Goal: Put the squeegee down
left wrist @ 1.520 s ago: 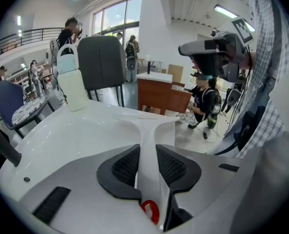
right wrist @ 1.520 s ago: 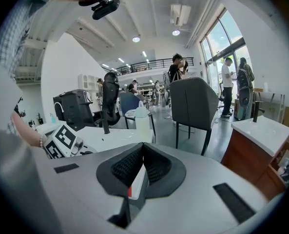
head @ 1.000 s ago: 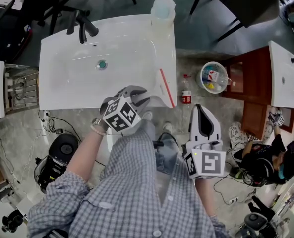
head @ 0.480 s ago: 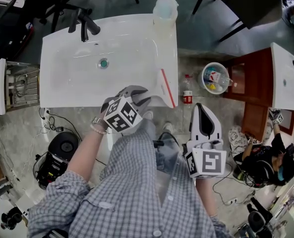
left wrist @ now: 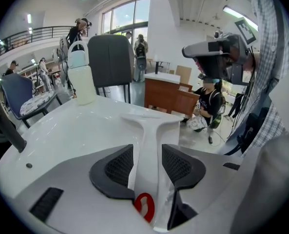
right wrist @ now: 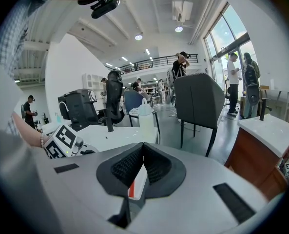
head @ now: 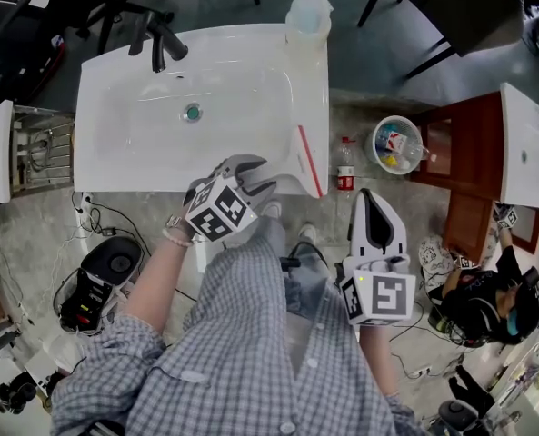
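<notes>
**A:** Where is the squeegee, and how is it held?

**B:** The squeegee [left wrist: 148, 130] is laid along the right-hand rim of the sink [head: 151, 166]. Its white handle is still bracketed by the left gripper [head: 260, 177]. Those jaws have just been opening. They are now spread apart with the handle between them, and no pad is seen to press on it. The right gripper [right wrist: 143, 147] is kept well apart from the sink, its jaws drawn together with nothing gripped.

**A:** What could be spoiled from here?

**B:** The rim is narrow and glossy, and the floor lies just beyond it. If the left gripper is pulled back crookedly, the handle or its red hanging loop could be caught by a pad. The squeegee would then probably be dragged over the edge or slid into the basin. A straight withdrawal is judged safest.
</notes>
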`<state>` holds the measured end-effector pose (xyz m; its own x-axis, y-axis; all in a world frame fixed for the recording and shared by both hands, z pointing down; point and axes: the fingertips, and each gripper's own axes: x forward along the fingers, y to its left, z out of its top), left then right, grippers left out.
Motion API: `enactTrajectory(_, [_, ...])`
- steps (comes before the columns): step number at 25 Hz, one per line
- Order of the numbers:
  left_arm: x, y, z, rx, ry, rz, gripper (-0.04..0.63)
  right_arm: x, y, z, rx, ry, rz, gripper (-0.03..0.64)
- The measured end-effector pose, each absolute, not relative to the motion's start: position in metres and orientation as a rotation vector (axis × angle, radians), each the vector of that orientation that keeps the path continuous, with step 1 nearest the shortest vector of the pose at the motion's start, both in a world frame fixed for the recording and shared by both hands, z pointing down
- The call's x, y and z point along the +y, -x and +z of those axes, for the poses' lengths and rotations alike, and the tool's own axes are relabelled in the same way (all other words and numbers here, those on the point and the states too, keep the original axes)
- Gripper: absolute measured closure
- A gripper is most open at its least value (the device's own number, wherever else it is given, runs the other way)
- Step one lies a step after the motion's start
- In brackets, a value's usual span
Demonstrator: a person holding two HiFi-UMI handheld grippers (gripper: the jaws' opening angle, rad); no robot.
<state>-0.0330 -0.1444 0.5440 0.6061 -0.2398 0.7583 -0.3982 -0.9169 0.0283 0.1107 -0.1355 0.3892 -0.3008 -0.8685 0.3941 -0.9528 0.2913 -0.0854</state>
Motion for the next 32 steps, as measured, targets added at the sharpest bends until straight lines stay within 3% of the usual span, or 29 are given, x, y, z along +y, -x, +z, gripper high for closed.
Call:
enactTrajectory(15, [-0.145, 0.047, 0.516, -0.662, -2.642, 1.109, 0.393, -0.139, -0.096, 0.386, -2.355, -1.586, 0.422, 0.607])
enactTrajectory(21, [-0.151, 0.051, 0.485, -0.82, -2.629, 0.898, 0.396, -0.139, -0.088, 0.381, -2.388, -1.548, 0.401, 0.607])
enactTrajectory(29, [-0.163, 0.059, 0.437, -1.06, -2.661, 0.675, 0.56, -0.14, -0.08, 0.377, -2.427, -1.519, 0.381, 0.607])
enactTrajectory(32, [-0.167, 0.06, 0.416, -1.129, -2.671, 0.567, 0.585, -0.141, -0.078, 0.373, -2.444, -1.507, 0.359, 0.607])
